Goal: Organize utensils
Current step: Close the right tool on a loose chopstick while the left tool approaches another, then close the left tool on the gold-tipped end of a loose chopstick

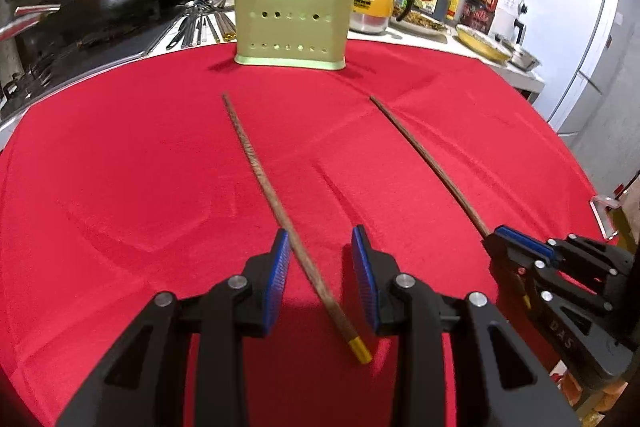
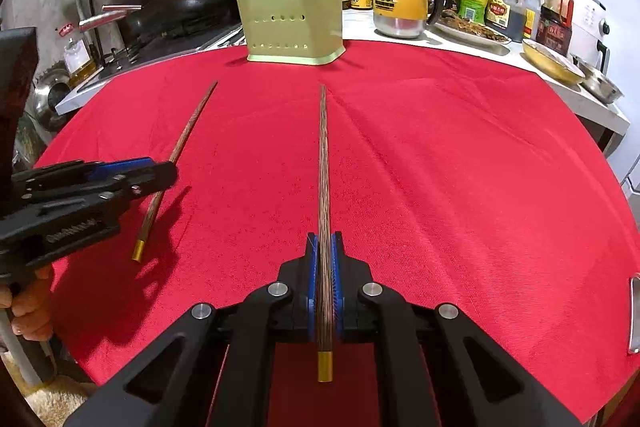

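Red cloth (image 1: pixel 120 187) covers your tabletop, a green utensil holder (image 1: pixel 290 23) with chopsticks standing at its far edge. Your left gripper (image 1: pixel 320 267) hovers with fingers apart, straddling the left chopstick (image 1: pixel 256 163) that lies on the cloth; center it between the pads before closing. Your right gripper (image 2: pixel 325 267) has its fingers clamped on the right chopstick (image 2: pixel 323 155), pointing toward the holder. Keep it level as you carry it there.

Matt red cloth (image 2: pixel 440 155), grained wooden chopstick (image 2: pixel 323 163) with seemingly metal tip, smooth perforated plastic holder (image 2: pixel 292 23)
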Motion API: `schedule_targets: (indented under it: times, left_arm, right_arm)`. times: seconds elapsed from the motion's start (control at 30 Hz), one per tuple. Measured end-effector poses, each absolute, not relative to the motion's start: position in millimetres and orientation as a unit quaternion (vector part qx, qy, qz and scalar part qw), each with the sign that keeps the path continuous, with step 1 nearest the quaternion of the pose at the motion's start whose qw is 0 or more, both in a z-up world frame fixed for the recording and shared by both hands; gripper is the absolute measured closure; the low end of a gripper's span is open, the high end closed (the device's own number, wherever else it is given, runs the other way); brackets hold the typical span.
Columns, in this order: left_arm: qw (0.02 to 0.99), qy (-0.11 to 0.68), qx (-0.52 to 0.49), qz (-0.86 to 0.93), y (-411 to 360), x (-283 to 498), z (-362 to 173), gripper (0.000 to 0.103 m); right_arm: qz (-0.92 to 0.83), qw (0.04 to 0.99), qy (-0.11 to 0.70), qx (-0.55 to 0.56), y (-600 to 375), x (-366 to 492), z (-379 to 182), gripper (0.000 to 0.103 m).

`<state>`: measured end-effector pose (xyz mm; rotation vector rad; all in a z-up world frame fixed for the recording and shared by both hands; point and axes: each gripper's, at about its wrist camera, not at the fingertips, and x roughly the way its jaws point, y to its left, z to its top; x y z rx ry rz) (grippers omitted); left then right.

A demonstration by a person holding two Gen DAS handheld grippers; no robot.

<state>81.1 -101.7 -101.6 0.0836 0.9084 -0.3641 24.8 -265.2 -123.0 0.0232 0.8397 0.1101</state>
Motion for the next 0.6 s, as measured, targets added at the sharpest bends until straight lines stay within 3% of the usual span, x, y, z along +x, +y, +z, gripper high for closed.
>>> schedule_targets:
  times: [0.23, 0.3, 0.6]
  left_arm:
    - [0.88, 0.443, 0.059, -0.161, -103, 83, -107, 0.068]
    - [0.884, 0.438, 0.078, -0.147, -101, 82, -108, 0.092]
    - [0.886, 0.426, 0.114, -0.142, -64, 70, -106, 0.096]
  right_arm:
    - [0.057, 0.913, 0.404, 0.011, -264, 26, -123, 0.096]
    - [0.063, 0.913, 0.402, 0.013, -261, 26, -123, 0.096]
    - [0.088, 0.911, 0.403, 0.016, -243, 33, -123, 0.096]
